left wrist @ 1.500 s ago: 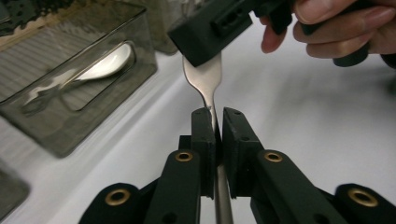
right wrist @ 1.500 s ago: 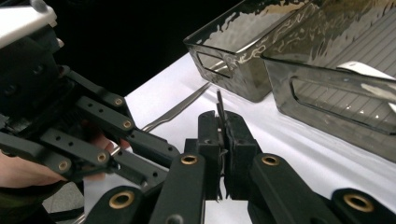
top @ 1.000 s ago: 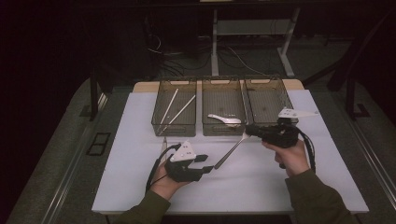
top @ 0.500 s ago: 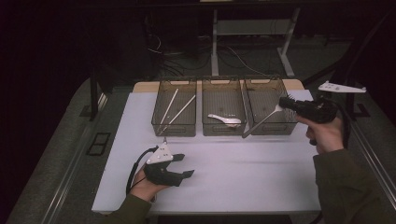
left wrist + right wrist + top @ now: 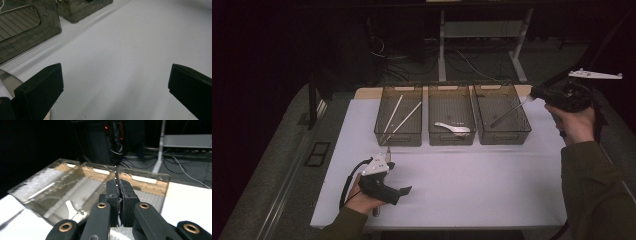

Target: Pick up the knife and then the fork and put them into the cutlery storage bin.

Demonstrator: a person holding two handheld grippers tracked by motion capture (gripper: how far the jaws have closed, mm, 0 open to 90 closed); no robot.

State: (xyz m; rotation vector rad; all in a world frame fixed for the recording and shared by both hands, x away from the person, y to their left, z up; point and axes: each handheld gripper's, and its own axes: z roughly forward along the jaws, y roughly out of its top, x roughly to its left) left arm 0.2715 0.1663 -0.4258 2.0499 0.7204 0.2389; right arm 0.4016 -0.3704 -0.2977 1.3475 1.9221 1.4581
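Sorting is progressing: the right gripper (image 5: 532, 93), jaws clamping a slim utensil (image 5: 507, 114), is angling it into the right-hand bin (image 5: 503, 134); near-left of that bin, the left gripper (image 5: 398, 176) has just been opening, holding nothing

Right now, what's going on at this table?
A person is sorting cutlery into three clear bins. The right gripper is shut on a thin metal utensil, holding it slanted over the right bin. The left gripper has just been opening, with nothing between its pads, beside a serrated knife lying on the white table.
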